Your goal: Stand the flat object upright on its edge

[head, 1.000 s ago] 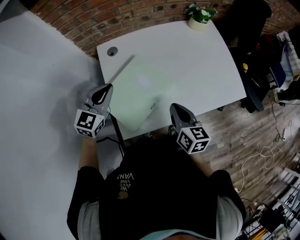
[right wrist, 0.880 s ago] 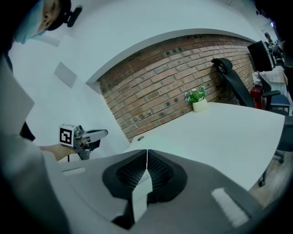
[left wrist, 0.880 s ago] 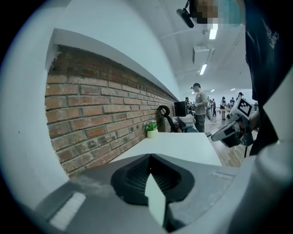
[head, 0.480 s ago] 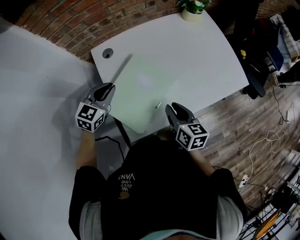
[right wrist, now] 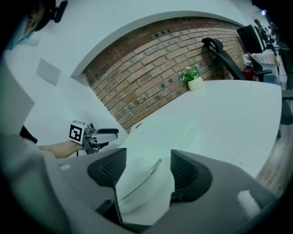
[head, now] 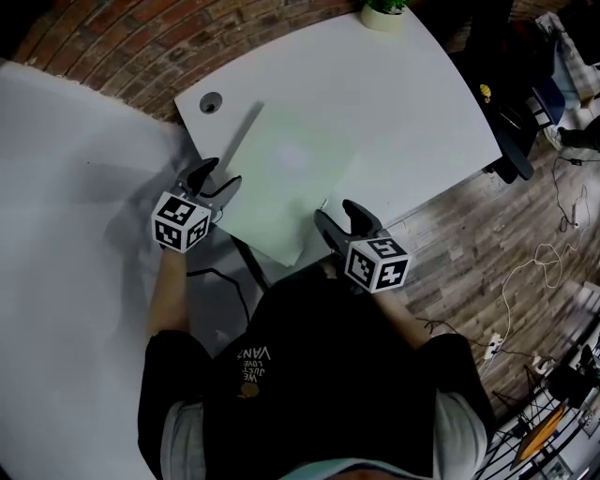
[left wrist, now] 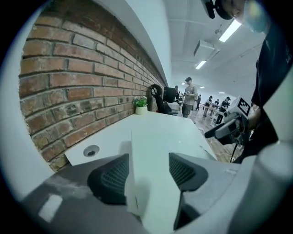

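The flat object is a pale green board lying flat on the white table, its near corner past the table's front edge. My left gripper is at the board's left edge, jaws opening. In the left gripper view the board runs between the pads, which do not press on it. My right gripper is at the board's near right edge, jaws also opening. In the right gripper view the board's corner, with a small metal tab, lies loose between the pads.
A potted plant stands at the table's far edge and a round cable hole at its far left corner. A brick wall runs behind. An office chair and cables are on the wood floor at the right.
Both grippers were shut at the board's edges and now stand with jaws apart. The board has stayed flat on the table.
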Motion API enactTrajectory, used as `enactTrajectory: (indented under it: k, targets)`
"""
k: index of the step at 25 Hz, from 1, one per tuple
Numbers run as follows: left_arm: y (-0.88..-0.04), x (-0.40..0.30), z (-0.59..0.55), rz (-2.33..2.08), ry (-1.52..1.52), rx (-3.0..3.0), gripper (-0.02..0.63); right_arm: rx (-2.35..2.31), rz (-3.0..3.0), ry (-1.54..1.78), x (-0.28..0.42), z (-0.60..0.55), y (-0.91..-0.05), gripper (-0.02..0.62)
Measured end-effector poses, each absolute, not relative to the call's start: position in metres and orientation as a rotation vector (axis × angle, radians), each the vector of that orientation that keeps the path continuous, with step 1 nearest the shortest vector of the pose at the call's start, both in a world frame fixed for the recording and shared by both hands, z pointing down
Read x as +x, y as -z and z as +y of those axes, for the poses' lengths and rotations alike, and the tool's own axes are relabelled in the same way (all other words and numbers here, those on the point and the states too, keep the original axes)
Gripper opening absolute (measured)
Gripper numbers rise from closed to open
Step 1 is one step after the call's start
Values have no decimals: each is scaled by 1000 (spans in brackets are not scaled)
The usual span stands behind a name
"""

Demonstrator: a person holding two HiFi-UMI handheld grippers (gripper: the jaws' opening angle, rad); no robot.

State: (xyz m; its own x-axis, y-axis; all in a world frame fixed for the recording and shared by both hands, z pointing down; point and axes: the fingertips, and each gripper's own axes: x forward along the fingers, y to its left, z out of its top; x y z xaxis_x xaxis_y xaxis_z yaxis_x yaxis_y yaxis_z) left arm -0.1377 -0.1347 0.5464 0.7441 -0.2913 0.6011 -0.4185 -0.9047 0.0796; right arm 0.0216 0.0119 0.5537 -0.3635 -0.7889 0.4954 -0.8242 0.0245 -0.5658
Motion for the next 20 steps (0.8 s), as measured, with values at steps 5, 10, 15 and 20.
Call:
enactTrajectory:
  k: [5, 10, 15, 20]
  targets:
    - [-564, -136, -134, -463, -936, 2645, 323, 1701, -2189, -1332, 10, 8, -567, 330]
    - [-580, -132, -128, -340, -988, 2579, 374, 1708, -2158, -1387, 6, 3, -579, 347]
    - [-593, -128, -126, -252, -1030, 2519, 385, 1680, -2121, -1471, -1, 0, -596, 356]
    - [-603, -127, -127, -218, -1047, 2481, 385, 1665, -2064, -1568, -4, 1, -610, 356]
